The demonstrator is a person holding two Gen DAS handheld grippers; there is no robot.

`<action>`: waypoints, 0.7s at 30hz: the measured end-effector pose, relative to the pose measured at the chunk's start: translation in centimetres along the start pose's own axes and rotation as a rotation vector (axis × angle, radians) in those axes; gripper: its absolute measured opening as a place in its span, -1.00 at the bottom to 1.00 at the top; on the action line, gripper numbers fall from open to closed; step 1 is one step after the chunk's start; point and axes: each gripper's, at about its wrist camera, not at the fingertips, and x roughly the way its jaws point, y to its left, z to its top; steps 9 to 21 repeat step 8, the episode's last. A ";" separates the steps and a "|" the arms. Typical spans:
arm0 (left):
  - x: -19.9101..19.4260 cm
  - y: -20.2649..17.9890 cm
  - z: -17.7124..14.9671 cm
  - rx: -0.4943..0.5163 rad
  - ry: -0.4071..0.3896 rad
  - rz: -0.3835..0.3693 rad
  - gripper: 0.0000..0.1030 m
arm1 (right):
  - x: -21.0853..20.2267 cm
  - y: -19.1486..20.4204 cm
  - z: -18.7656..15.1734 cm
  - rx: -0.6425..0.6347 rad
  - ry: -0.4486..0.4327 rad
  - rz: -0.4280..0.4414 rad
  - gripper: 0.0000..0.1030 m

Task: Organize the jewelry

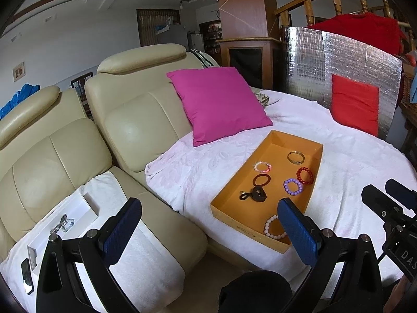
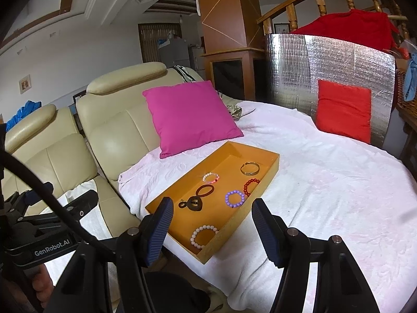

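An orange tray (image 1: 316, 156) lay on a pale pink blanket (image 1: 351, 161) spread over the seat, just in front of a magenta cushion (image 1: 221, 104). Inside it, well apart from one another, sat a gold bangle (image 1: 295, 157) at the far end, a small pink-and-white bead bracelet (image 1: 262, 167), a red bead bracelet (image 1: 304, 175), a purple bead bracelet (image 1: 293, 187), a dark brown strap piece with a ring (image 1: 256, 189), and a pale pink bead bracelet (image 1: 273, 227) at the near end. The left gripper (image 1: 208, 224) hovered near the tray's near left corner, its blue pads spread wide with nothing between them. The right gripper (image 2: 212, 224) hung over the tray's near end, fingers likewise apart and empty. To the left, on a white towel (image 1: 146, 260) over the cream sofa (image 1: 135, 120), a white box (image 1: 78, 208) held a silver watch (image 1: 59, 224).
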 end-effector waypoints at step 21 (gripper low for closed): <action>0.7 -4.6 1.1 0.104 -0.042 -0.005 1.00 | 0.9 -3.8 0.0 0.074 0.006 -0.004 0.29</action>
